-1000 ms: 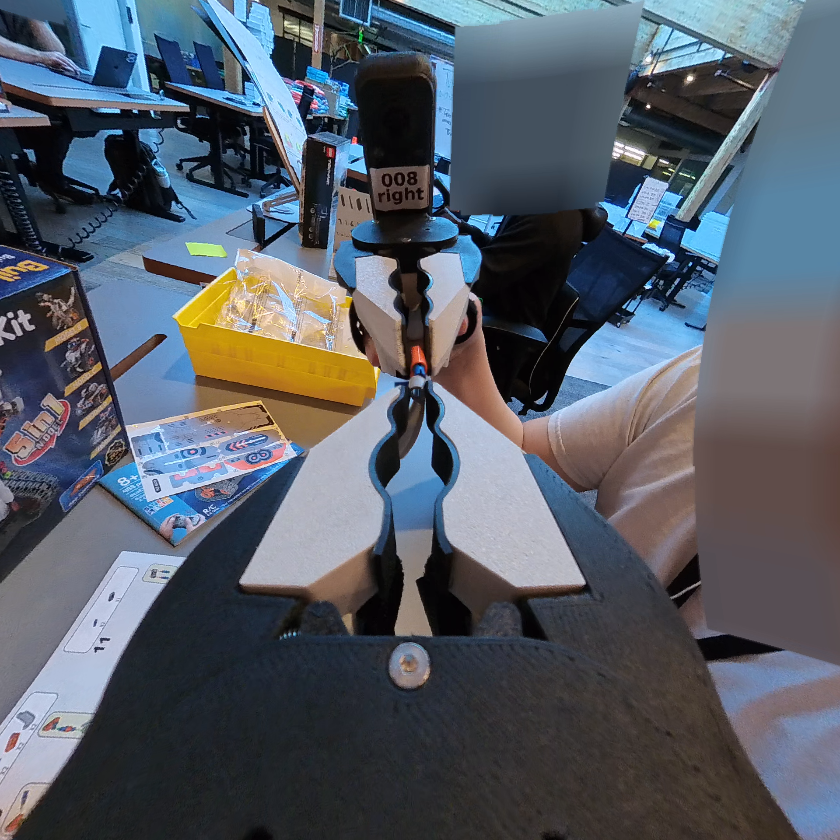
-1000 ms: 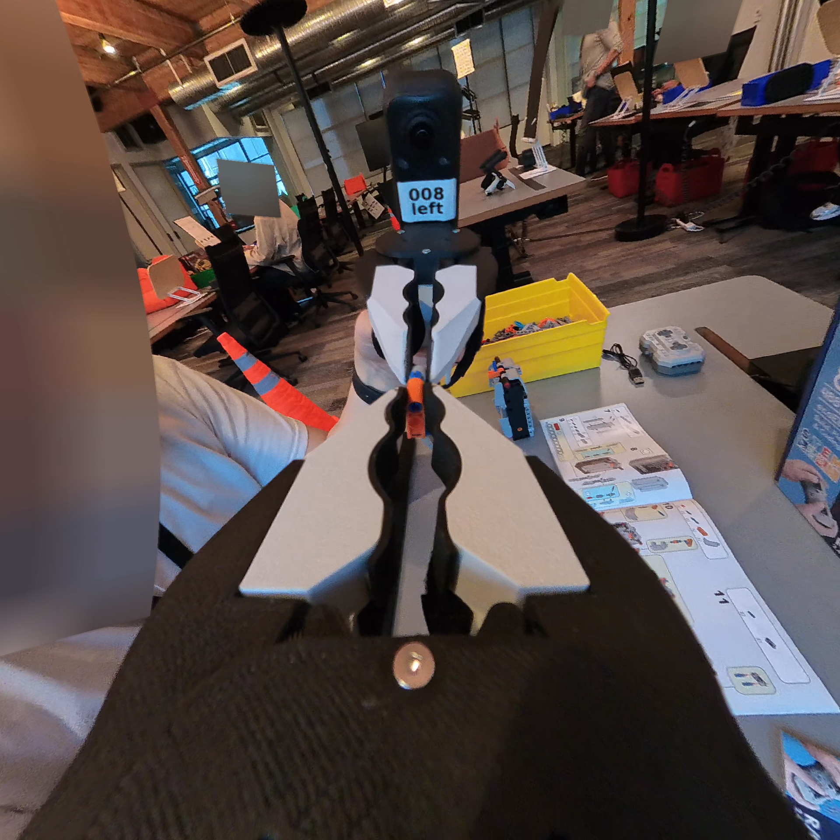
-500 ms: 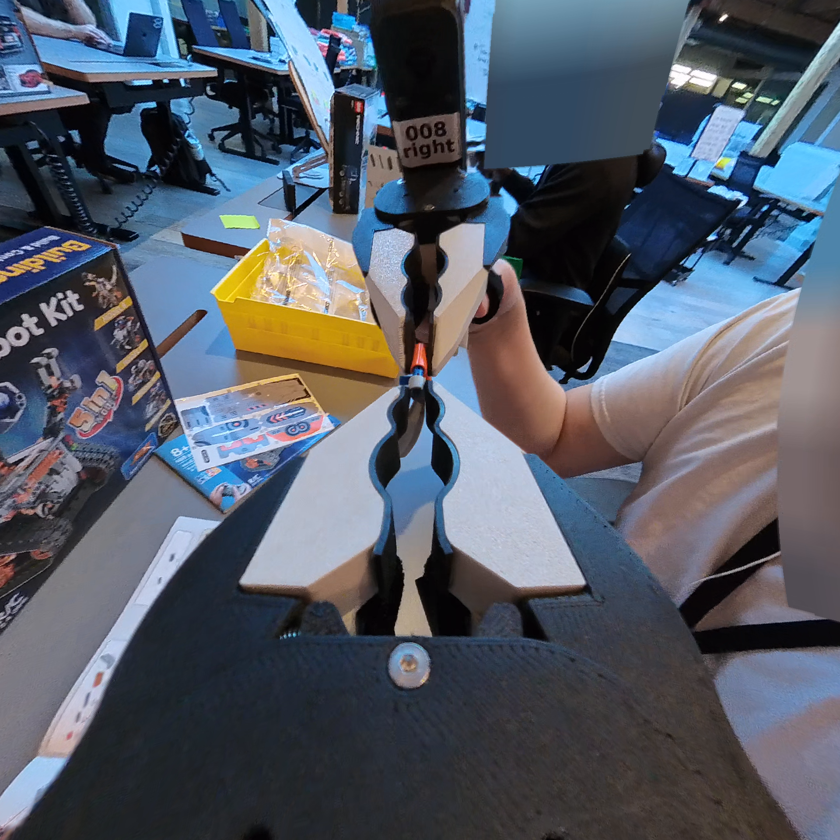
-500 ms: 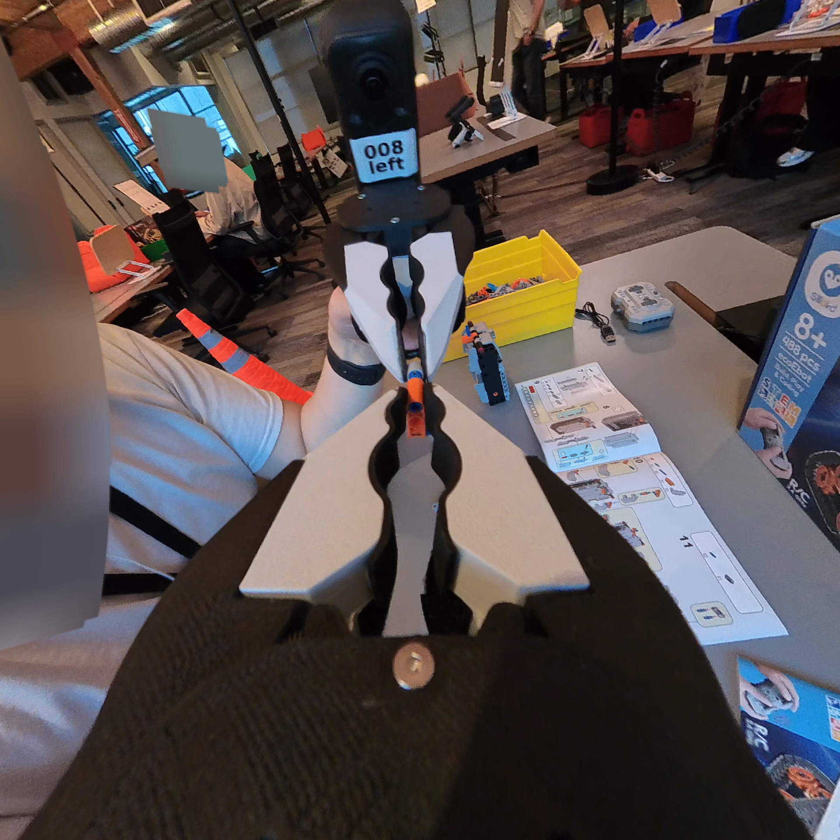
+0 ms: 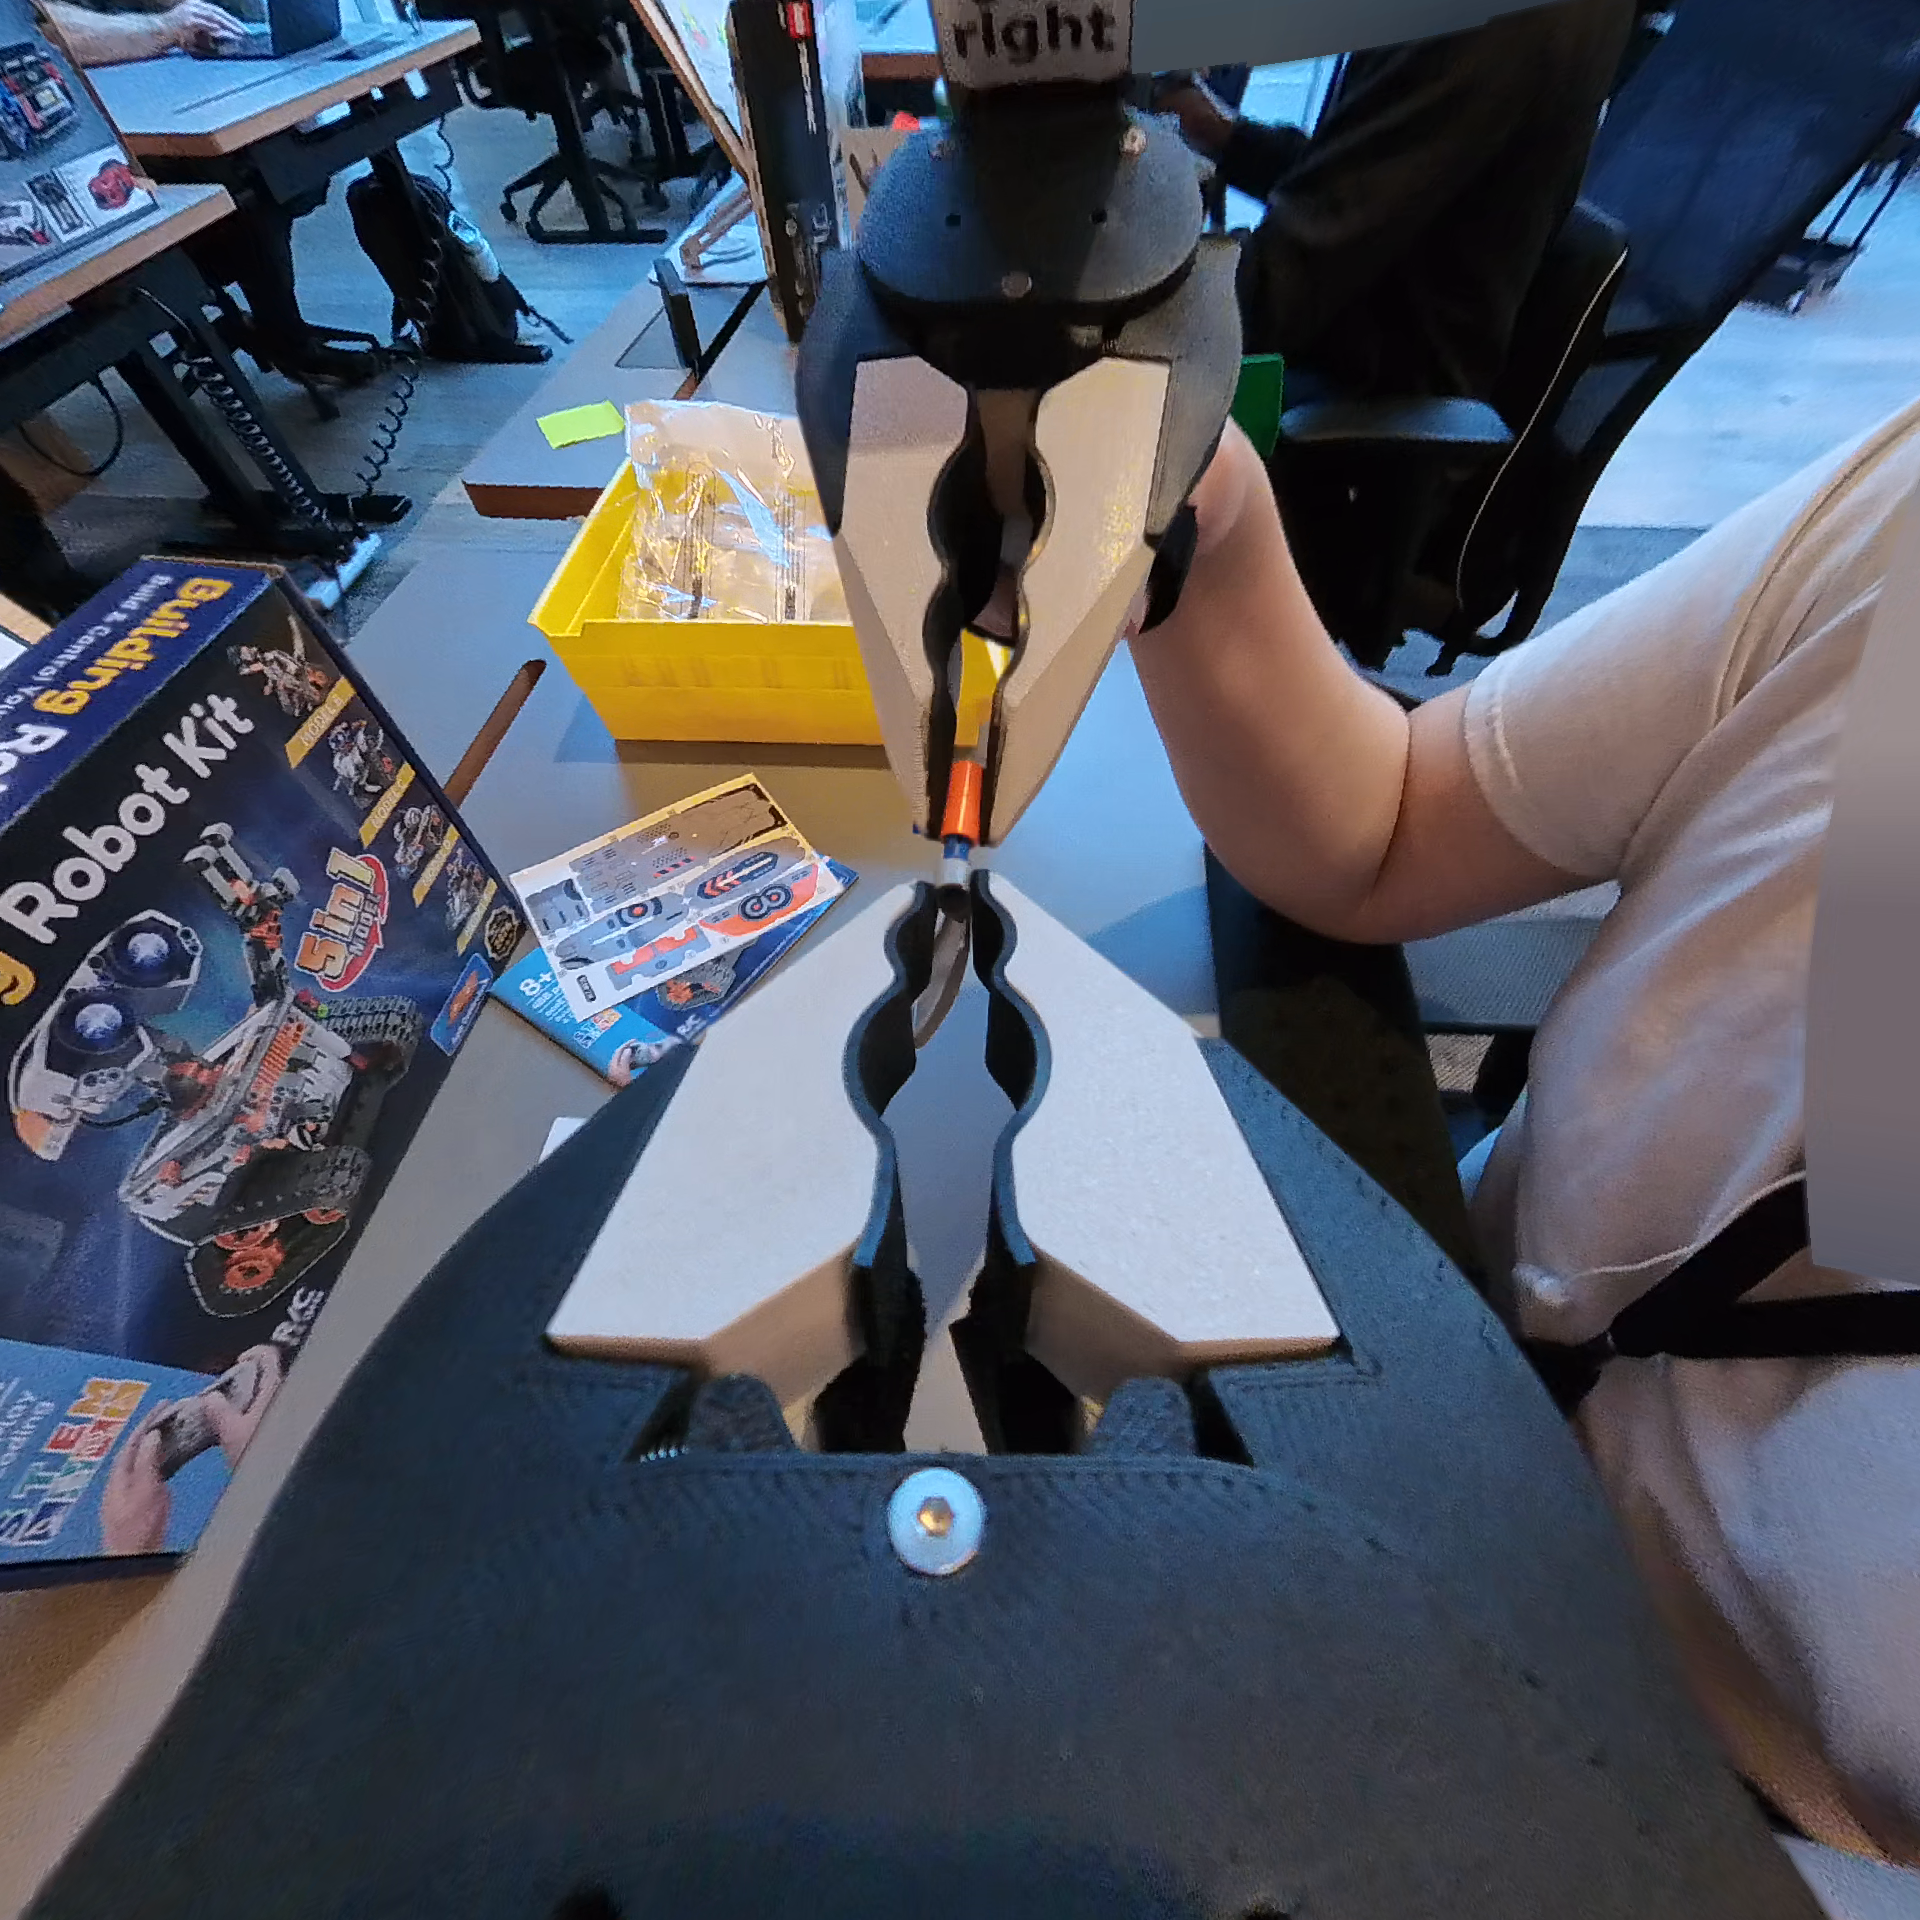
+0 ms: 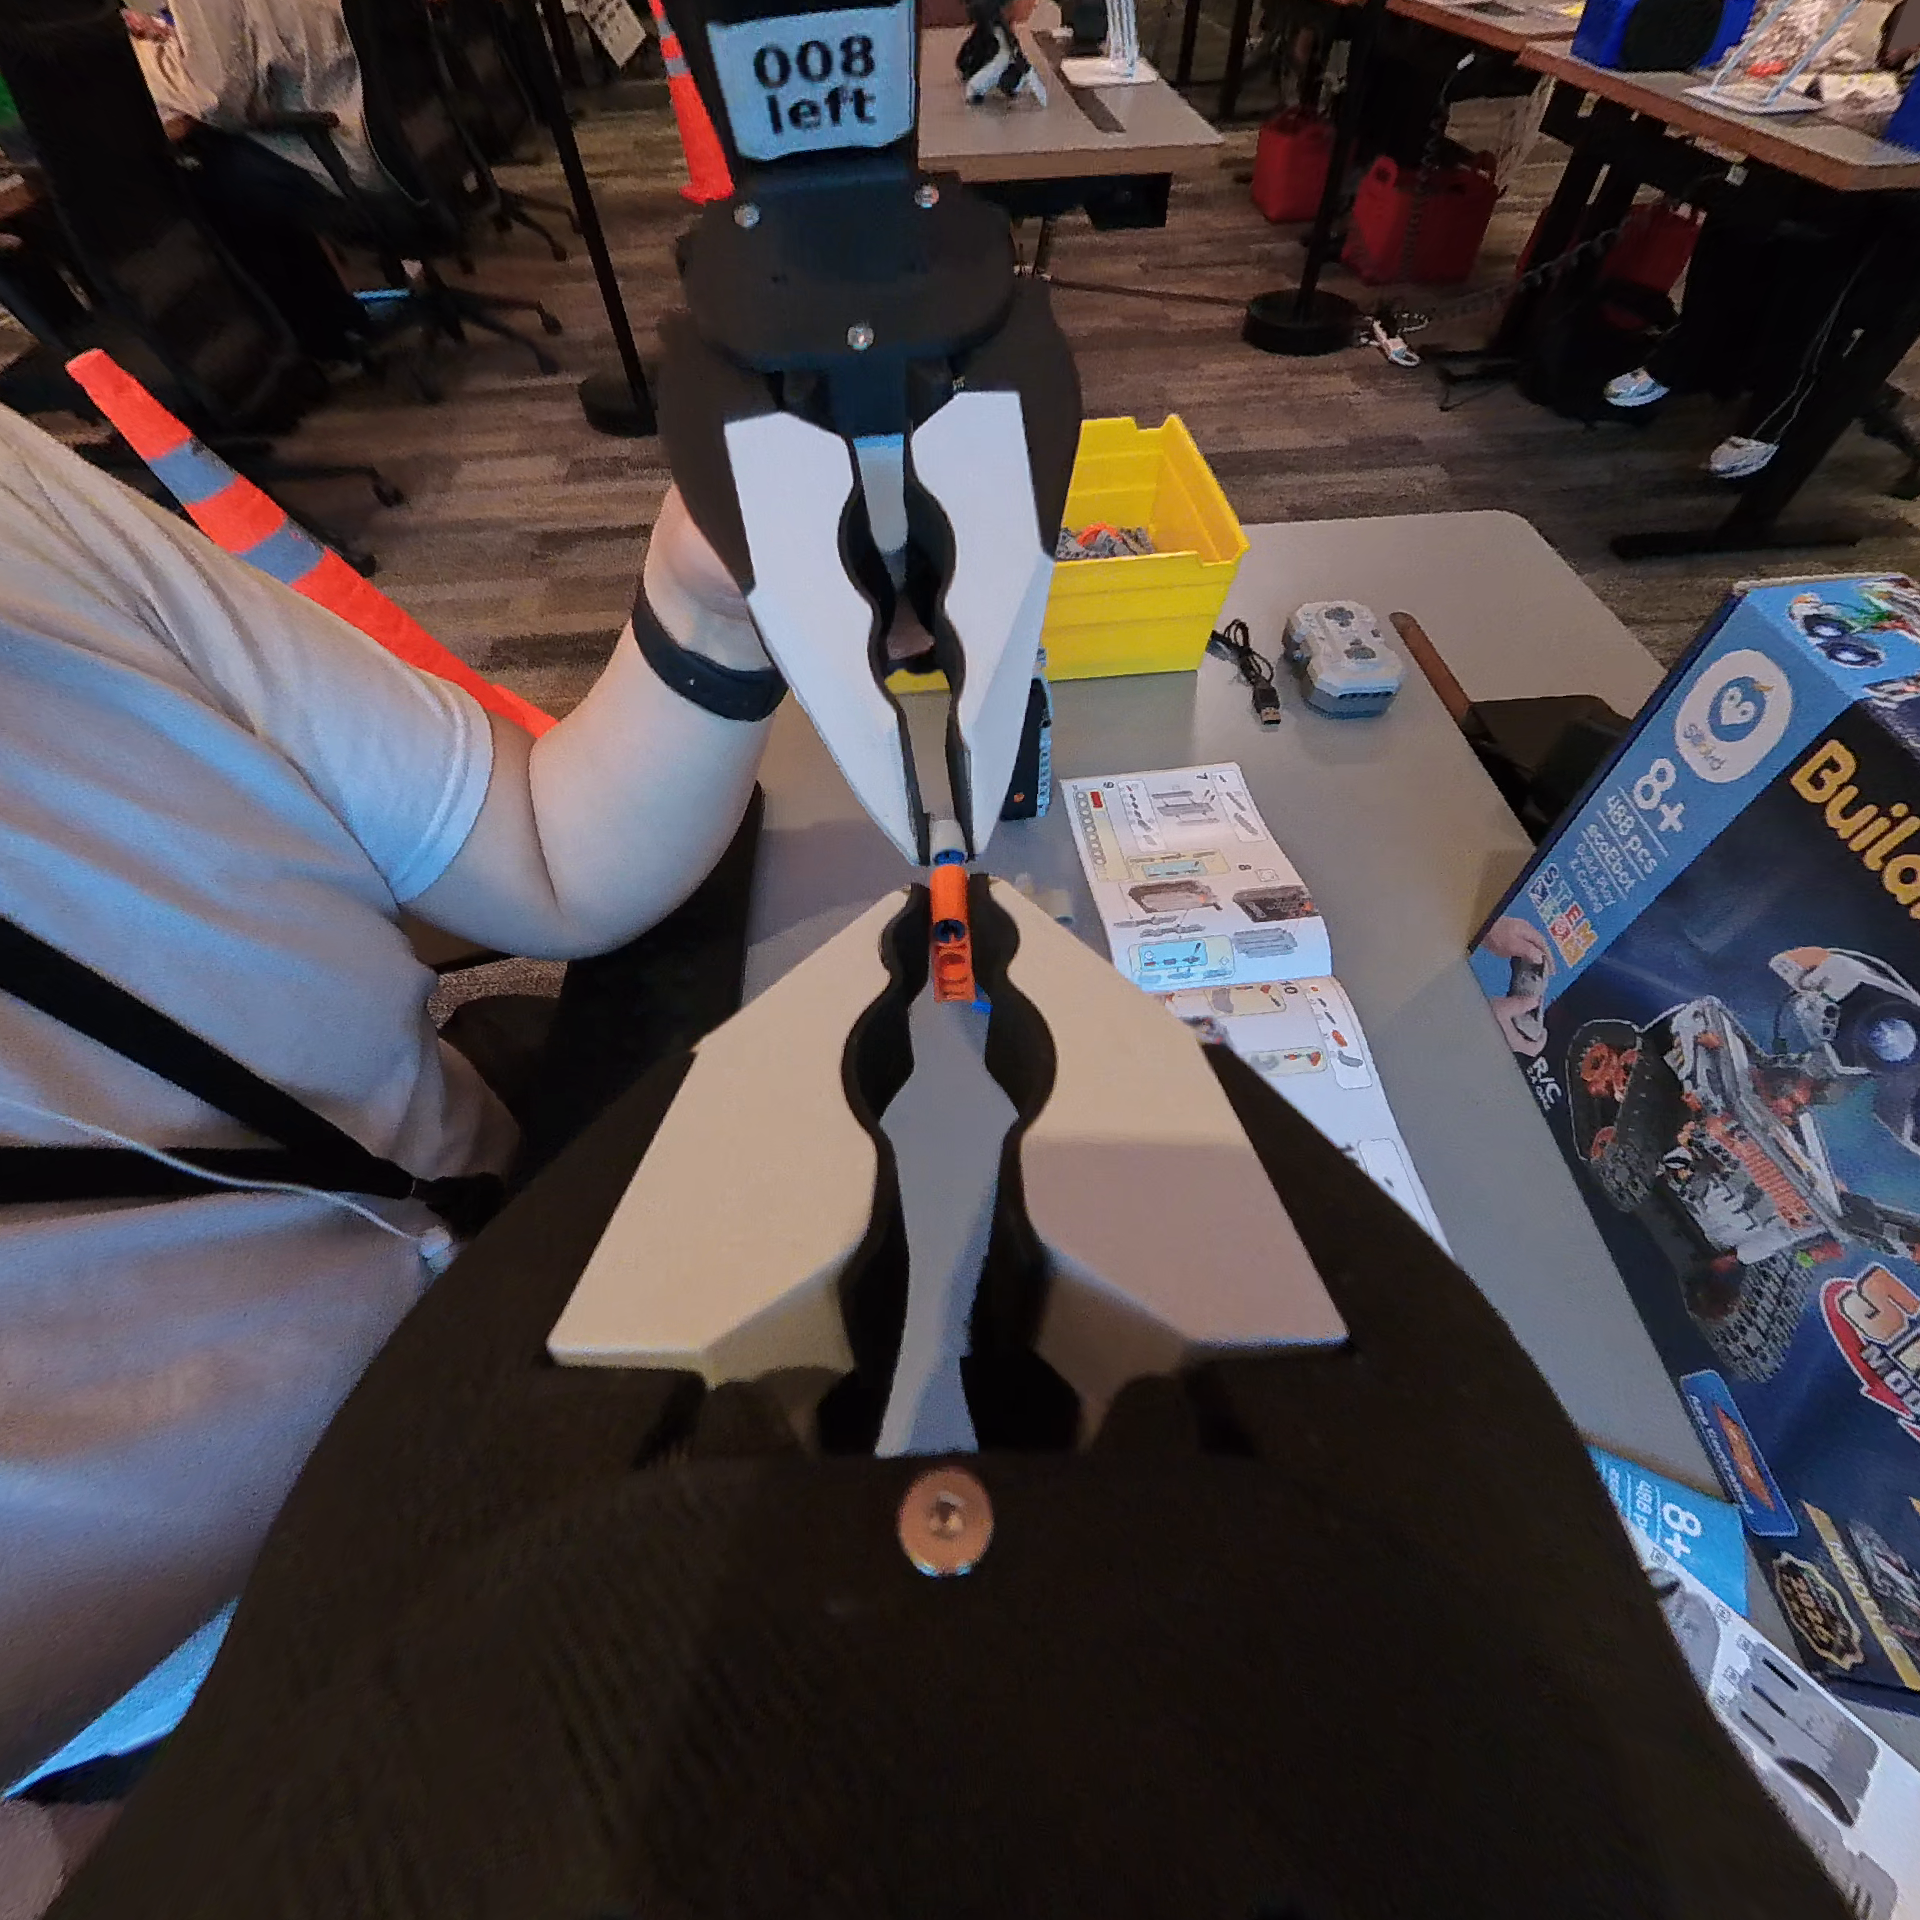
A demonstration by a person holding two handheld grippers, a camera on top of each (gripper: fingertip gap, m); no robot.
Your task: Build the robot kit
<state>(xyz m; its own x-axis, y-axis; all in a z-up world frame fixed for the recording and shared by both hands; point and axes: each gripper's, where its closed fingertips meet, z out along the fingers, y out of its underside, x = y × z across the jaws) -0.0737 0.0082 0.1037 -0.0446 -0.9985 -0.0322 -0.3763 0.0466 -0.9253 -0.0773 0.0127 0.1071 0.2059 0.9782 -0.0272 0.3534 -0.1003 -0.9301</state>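
Note:
My two grippers meet tip to tip above the grey table (image 6: 1403, 831). My right gripper (image 6: 951, 891) is shut on a small orange pin-like piece (image 6: 948, 935), which also shows in the left wrist view (image 5: 961, 795). My left gripper (image 5: 943, 885) is shut on a small white piece (image 6: 943, 831) with a blue end. That piece touches the orange piece's end. In the left wrist view the right gripper (image 5: 956, 831) points down at me. In the right wrist view the left gripper (image 6: 943, 854) does the same. A person's hands hold both.
A yellow bin of plastic bags (image 5: 727, 644), a kit box (image 5: 208, 935) and a sticker sheet (image 5: 665, 883) lie on one side. A yellow parts bin (image 6: 1143, 561), a grey battery box (image 6: 1340, 655), an open booklet (image 6: 1205, 883) and a small built model (image 6: 1031, 748) lie on the other. The tips of both grippers are at nearly the same place.
Both grippers have tilted downward toward the table and come closer to each other's cameras. The orange and white pieces stay end to end between the tips. Both grips are unchanged.

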